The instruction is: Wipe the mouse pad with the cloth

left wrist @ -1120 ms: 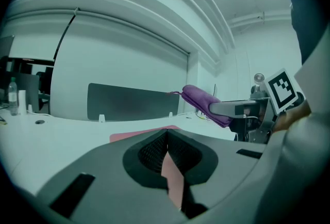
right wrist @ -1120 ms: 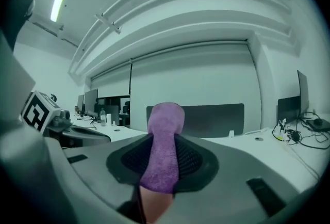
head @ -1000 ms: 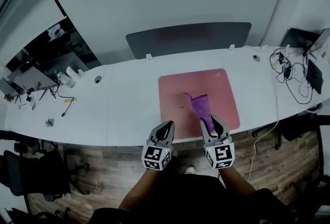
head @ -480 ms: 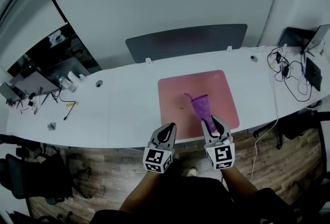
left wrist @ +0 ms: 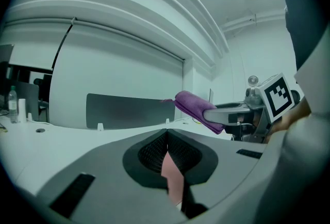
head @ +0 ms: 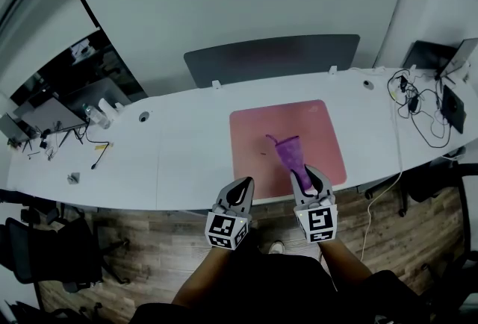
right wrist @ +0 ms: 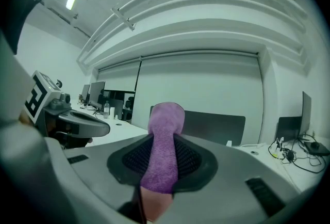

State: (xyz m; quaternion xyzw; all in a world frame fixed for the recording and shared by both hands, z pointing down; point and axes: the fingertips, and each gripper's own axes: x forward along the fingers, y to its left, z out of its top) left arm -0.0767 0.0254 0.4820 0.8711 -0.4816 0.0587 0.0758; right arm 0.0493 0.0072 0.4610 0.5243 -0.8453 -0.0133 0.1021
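Head view: your right gripper (head: 311, 179) sits at the near edge of the tabletop (head: 179, 143), clenched on the purple cloth (head: 290, 154). The cloth sticks out forward from it over the near half of the pink mouse pad (head: 258, 136); contact with the pad can't be told. The pad lies right of the tabletop's middle, its near side close to the near edge. Your left gripper (head: 240, 185) is by the pad's near-left corner, just beside the right one. A dark panel (head: 272, 57) stands along the far edge, and cables (head: 418, 110) lie at the right end.

Left gripper view: left jaws are pressed together with nothing between them, pink pad (left wrist: 172, 179) showing below. To the right, the cloth (left wrist: 193, 107) pokes out of the right gripper (left wrist: 234, 114), raised off the tabletop.

Right gripper view: right jaws are clamped on the cloth (right wrist: 164, 145), which runs up between them with its folded end past the tips. The left gripper (right wrist: 82, 125) shows at left.
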